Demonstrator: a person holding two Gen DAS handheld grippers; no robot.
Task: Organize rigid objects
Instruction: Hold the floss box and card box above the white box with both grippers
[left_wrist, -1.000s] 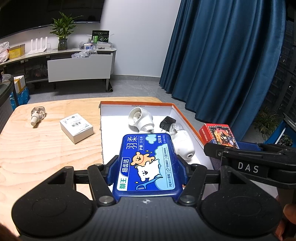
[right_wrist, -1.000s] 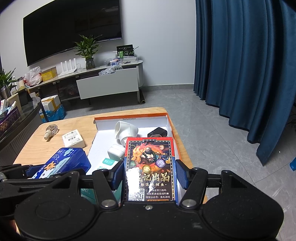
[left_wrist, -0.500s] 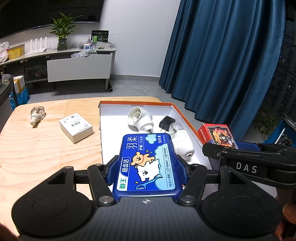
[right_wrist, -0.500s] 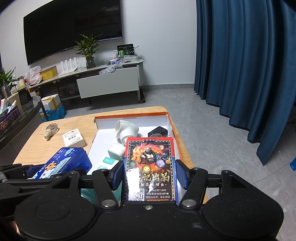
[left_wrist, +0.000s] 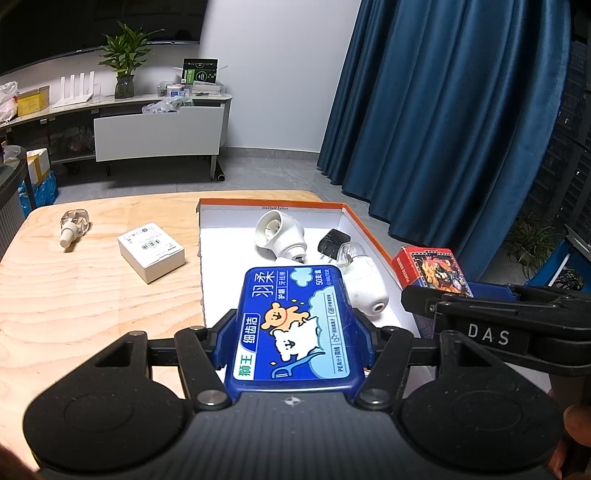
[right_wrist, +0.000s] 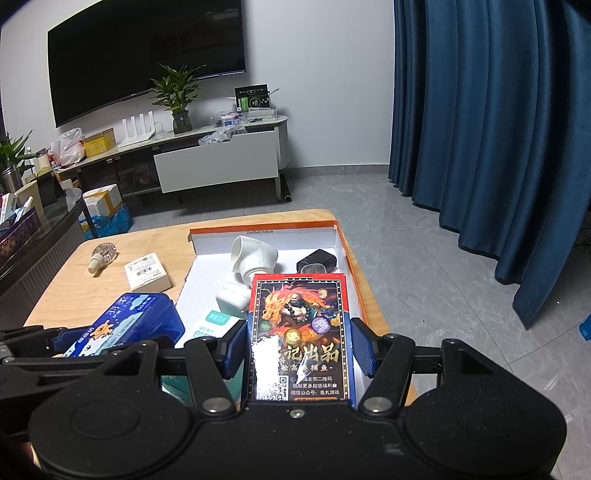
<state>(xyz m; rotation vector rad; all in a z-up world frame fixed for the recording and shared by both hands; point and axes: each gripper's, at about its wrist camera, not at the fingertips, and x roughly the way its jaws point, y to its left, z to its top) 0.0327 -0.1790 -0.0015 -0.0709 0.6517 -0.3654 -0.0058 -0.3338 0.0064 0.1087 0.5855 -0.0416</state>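
Observation:
My left gripper (left_wrist: 293, 341) is shut on a blue floss-pick box (left_wrist: 293, 325) and holds it above the near part of the orange-rimmed white tray (left_wrist: 271, 202). My right gripper (right_wrist: 299, 349) is shut on a red and black card box (right_wrist: 299, 332), held over the tray's near right side (right_wrist: 349, 273). In the tray lie a white round device (left_wrist: 279, 234), a black plug adapter (left_wrist: 332, 245) and a white bottle-shaped device (left_wrist: 364, 286). The right wrist view also shows a white charger (right_wrist: 231, 297) and a teal-and-white box (right_wrist: 212, 325) in it.
On the wooden table (left_wrist: 74, 302) left of the tray lie a small white box (left_wrist: 151, 251) and a clear bottle with a white cap (left_wrist: 74, 225). The table ends just right of the tray; blue curtains (left_wrist: 443, 110) hang beyond. A TV cabinet (left_wrist: 159, 129) stands far behind.
Both grippers keep their boxes and have barely moved; the view has shifted only very slightly.

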